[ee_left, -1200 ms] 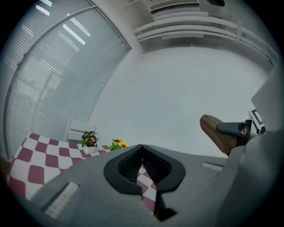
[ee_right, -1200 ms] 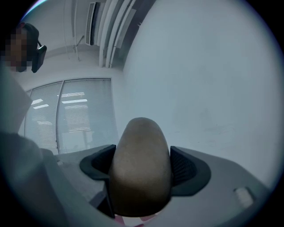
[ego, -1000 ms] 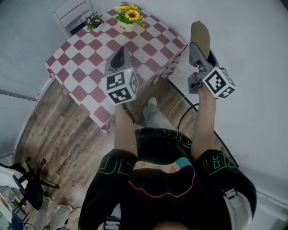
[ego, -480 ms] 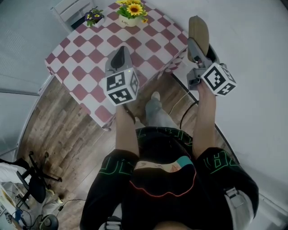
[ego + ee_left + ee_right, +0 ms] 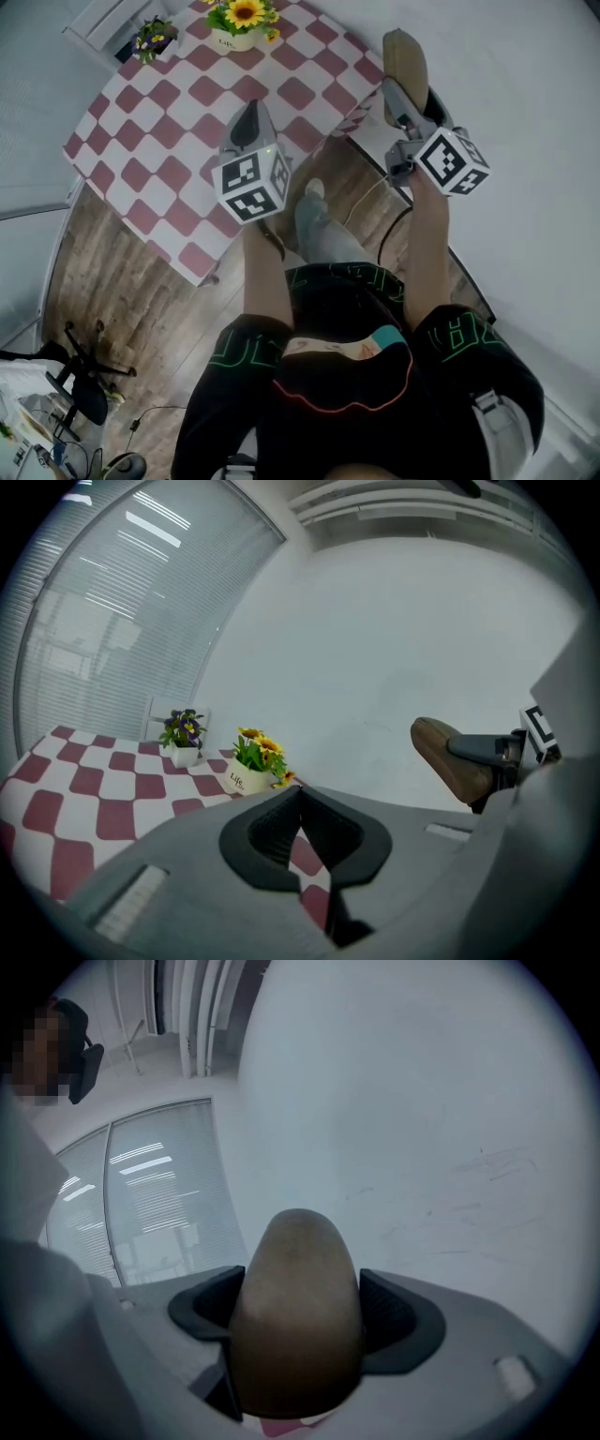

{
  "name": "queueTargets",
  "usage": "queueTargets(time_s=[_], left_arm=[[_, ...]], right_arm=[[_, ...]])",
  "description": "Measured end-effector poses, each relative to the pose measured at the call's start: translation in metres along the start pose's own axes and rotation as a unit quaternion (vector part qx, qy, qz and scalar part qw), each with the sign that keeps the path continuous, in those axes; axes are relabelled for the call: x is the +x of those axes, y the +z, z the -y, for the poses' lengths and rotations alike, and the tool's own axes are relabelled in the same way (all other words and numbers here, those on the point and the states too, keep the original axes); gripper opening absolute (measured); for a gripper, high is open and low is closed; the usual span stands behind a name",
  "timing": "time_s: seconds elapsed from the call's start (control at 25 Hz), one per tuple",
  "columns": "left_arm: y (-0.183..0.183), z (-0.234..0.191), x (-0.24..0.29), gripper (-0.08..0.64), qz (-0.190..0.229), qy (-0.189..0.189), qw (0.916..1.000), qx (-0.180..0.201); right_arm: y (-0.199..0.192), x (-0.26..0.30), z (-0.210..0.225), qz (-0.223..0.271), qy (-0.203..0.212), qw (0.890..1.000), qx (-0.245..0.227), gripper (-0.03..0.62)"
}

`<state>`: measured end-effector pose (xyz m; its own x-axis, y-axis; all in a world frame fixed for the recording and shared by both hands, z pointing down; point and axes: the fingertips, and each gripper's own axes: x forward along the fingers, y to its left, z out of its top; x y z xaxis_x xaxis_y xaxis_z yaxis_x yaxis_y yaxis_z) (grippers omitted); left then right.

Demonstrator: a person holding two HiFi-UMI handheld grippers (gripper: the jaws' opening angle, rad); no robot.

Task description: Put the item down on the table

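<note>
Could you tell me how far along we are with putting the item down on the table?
Done: the right gripper is shut on the brown item. In hand: it is held up, apparently beyond the checkered table's right edge. Left: bring it over the table, lower and release. The left gripper is shut, empty.

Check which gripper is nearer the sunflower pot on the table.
Left. The left gripper hangs over the checkered table, with the sunflower pot ahead of it near the far edge. The right gripper, shut on the brown item, is off the table's right side, farther away.
</note>
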<state>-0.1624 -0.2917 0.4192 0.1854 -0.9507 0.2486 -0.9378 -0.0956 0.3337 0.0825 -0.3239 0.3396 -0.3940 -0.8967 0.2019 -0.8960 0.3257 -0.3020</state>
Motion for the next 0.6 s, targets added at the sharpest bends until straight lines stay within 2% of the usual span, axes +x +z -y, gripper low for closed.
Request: queueTargets(time_s=[0.32,0.6], left_arm=[[-0.031,0.019,0.075,0.009,-0.039,0.007,0.9992,-0.009],[-0.044,0.054,0.144,0.009,-0.044,0.005,0.9986,-0.03]], right_arm=[[-0.013,0.044,0.062,-0.052,-0.021,0.997,-0.047,0.383],[-0.017,0.082,0.108,-0.098,-0.015,0.991,-0.094,0.383]])
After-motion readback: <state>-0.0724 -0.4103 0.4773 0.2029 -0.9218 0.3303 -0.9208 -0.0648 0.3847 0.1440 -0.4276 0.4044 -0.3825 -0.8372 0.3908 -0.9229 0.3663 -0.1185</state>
